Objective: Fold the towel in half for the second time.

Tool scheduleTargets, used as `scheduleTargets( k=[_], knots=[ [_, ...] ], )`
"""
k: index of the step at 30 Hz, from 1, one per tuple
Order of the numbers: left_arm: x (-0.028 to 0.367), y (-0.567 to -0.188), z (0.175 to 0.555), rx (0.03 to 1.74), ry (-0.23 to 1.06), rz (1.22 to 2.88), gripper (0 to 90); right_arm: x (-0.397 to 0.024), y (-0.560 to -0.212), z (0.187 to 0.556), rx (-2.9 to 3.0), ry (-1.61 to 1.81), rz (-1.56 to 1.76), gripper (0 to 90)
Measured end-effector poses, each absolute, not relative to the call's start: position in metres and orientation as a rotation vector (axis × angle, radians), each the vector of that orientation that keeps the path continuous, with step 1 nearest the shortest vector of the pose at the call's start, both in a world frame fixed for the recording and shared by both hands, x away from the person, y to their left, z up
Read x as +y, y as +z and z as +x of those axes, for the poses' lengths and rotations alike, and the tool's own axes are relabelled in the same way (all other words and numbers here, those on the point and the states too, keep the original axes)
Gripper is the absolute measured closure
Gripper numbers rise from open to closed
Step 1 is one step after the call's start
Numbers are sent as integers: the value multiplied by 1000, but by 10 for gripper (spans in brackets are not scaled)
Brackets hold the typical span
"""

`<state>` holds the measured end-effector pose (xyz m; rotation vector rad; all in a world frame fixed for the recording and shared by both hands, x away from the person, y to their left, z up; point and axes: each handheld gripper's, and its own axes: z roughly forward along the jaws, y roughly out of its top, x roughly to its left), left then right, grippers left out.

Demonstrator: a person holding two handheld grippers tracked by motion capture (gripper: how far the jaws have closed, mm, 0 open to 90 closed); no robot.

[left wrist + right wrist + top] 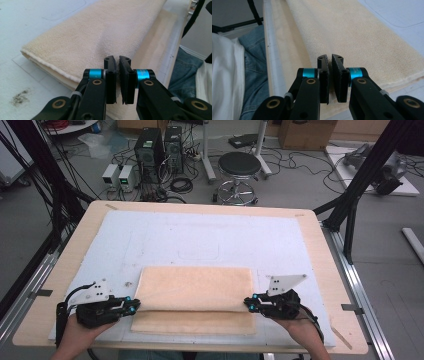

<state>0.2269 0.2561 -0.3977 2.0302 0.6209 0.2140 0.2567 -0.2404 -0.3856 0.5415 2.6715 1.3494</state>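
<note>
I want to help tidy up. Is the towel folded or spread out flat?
Folded. The towel has an upper layer lying over a lower one that sticks out along the near edge, on the white mat.

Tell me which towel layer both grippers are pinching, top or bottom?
The top layer: the left gripper and right gripper clamp its folded front edge at either end, while the bottom layer sticks out flat nearer the person.

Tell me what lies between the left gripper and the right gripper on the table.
The folded beige towel spans the whole stretch in the high view. The left gripper is shut on its left edge, the right gripper on its right edge.
</note>
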Motion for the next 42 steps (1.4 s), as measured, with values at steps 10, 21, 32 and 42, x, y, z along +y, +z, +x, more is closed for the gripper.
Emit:
scheduleTargets(
  k=[10,21,32,42],
  knots=[
    [256,-406,203,594,200,2076,773,-242,-392,231,2706,1353,493,806],
    [243,-422,216,602,131,2143,734,-230,-417,235,2800,1280,503,749],
    [241,-417,230,609,156,2131,631,-233,-409,248,2725,1282,561,633],
    [248,-408,276,733,301,2047,518,-247,-400,301,2559,1265,784,482]
  ],
)
